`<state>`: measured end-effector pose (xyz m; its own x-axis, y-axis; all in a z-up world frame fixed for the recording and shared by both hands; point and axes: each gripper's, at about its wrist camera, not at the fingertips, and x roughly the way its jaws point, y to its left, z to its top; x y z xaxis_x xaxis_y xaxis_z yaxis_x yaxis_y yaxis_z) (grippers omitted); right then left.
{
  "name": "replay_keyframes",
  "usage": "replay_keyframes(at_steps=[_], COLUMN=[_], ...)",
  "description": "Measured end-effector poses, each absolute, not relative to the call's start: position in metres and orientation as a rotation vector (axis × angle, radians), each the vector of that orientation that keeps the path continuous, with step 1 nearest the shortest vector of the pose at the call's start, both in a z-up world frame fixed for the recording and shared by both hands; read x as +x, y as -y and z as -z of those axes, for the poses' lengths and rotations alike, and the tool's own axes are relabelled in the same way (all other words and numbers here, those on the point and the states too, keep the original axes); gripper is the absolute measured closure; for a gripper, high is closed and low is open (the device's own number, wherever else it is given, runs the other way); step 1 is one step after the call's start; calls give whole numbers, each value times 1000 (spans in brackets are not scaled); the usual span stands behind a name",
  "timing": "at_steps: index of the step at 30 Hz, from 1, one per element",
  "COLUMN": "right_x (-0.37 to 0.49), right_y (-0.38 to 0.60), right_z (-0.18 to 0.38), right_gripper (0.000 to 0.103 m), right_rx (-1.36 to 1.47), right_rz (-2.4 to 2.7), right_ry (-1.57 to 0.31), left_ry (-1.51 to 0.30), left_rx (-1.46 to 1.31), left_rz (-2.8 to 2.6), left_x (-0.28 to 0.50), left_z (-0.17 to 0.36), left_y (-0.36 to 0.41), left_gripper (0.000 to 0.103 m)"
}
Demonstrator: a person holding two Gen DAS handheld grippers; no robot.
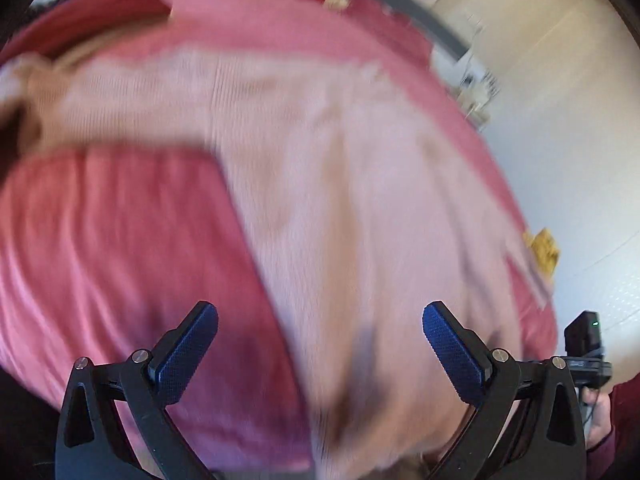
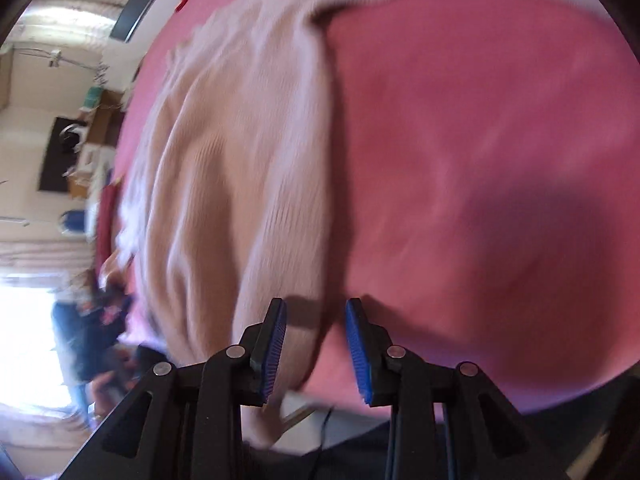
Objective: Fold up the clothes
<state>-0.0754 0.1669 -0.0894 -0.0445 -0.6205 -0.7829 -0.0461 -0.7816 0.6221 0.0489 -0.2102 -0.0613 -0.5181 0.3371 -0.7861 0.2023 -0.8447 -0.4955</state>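
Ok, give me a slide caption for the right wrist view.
Right gripper, fingers apart, hovers at the edge of a pale pink knit sweater spread on a pink bedcover.

Both views heavily motion-blurred; fabric texture smeared, bkgd soft. Only gripper fingers [image 1: 456, 354] render sharp. Strong fisheye bending w/ dark vignette at corners. Lighting bright, daylight type. Right wrist view: window [image 2: 28, 344] blown out at lower left; dark shadow patch [image 2: 532, 232] on pink bedcover [image 2: 480, 120].
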Motion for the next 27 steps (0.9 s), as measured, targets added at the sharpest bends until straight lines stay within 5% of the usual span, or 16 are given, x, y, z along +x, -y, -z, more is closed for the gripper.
replay_keyframes(at_steps=[7, 19, 27], right_x=[-75, -96, -100], right_y=[-132, -102, -92], right_z=[114, 127, 135], right_gripper=[72, 71, 71], right_rx=[1753, 1672, 1632], right_rz=[1775, 1831, 1842], right_ry=[777, 777, 781], left_ry=[968, 459, 429], left_rx=[-1673, -1863, -1748], left_rz=[-2401, -2349, -2343], left_x=[70, 62, 61], left_z=[76, 79, 77], left_y=[228, 189, 173], left_gripper=[0, 0, 0])
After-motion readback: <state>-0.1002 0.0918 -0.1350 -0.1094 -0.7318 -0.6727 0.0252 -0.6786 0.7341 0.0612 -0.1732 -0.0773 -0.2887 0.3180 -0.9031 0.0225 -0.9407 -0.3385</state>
